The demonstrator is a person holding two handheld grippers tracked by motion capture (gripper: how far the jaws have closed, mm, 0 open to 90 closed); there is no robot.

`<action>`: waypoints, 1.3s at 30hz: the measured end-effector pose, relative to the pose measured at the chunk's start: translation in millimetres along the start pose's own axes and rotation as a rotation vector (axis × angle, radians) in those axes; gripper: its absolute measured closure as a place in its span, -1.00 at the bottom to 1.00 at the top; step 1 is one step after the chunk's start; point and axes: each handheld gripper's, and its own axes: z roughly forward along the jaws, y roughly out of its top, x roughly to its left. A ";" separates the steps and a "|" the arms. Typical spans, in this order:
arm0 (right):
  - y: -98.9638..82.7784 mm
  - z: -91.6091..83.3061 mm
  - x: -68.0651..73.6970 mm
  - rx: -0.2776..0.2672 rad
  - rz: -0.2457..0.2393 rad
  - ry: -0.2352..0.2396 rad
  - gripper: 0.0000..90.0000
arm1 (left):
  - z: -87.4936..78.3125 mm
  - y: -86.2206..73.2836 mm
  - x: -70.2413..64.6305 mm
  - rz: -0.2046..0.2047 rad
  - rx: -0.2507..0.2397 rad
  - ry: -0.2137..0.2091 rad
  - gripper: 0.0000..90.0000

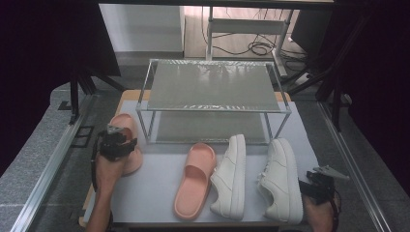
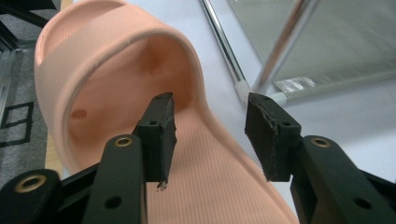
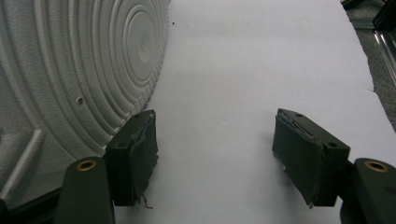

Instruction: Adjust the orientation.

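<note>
1. The left gripper (image 1: 117, 141) hung over a pink rubber slide sandal (image 1: 126, 145) at the left side of the white tabletop (image 1: 159, 179), just left of the near left leg of a metal-framed two-tier shoe rack with mesh shelves (image 1: 211, 87).
2. In the left gripper view, the left gripper (image 2: 211, 135) stood about half open over the sandal (image 2: 116, 74): one jaw reached in under the strap above the ribbed footbed, the other sat beyond the sandal's side edge, and the pads were not pressing on it.
3. A second pink slide sandal (image 1: 196, 180) lay near the middle of the tabletop, toe toward the rack.
4. Just right of it lay a white lace-up sneaker (image 1: 230, 176), and right again a second white sneaker (image 1: 280, 180).
5. The right gripper (image 1: 316, 185) waited at the near right corner, just beside that second sneaker.
6. In the right gripper view, the right gripper (image 3: 215, 156) was wide apart with nothing between its jaws, bare tabletop ahead and the sneaker's ringed white sole (image 3: 79, 70) close at its left.
</note>
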 end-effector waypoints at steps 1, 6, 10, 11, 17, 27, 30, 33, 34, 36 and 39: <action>0.0 0.0 0.0 0.000 0.000 0.000 -0.31 | 0.0 0.0 0.0 0.000 0.000 0.000 0.19; 0.0 0.0 0.0 0.000 0.000 0.000 -0.31 | 10.1 11.3 0.8 0.000 0.015 0.027 0.27; 0.0 0.0 0.0 0.000 0.000 0.000 -0.31 | 17.6 19.4 1.6 -0.009 0.022 0.046 0.32; 0.0 0.0 0.0 0.000 0.000 0.000 -0.31 | 19.0 20.6 1.8 -0.011 0.026 0.049 0.33; 0.0 0.0 0.0 0.000 0.000 0.000 -0.31 | 30.2 25.7 5.9 -0.031 0.046 0.076 0.37; -0.1 0.1 0.0 -0.001 -0.001 0.000 -0.31 | 20.5 26.6 12.3 -0.052 0.031 0.052 0.66; 0.0 0.0 0.0 0.000 0.001 0.000 -0.31 | 14.1 28.7 15.9 -0.052 0.034 0.062 0.69; -0.1 0.0 0.0 0.000 0.000 0.001 -0.31 | 7.9 28.4 22.8 -0.068 0.029 0.057 0.74; 0.0 0.0 0.0 0.000 0.000 0.000 -0.31 | 6.7 28.1 24.3 -0.073 0.027 0.056 0.75; 0.0 0.0 0.1 0.000 0.001 0.000 -0.31 | 2.3 26.3 28.1 -0.073 0.025 0.059 0.77; 0.0 0.0 0.0 0.000 0.000 0.000 -0.31 | -2.8 23.6 30.4 -0.068 0.025 0.062 0.81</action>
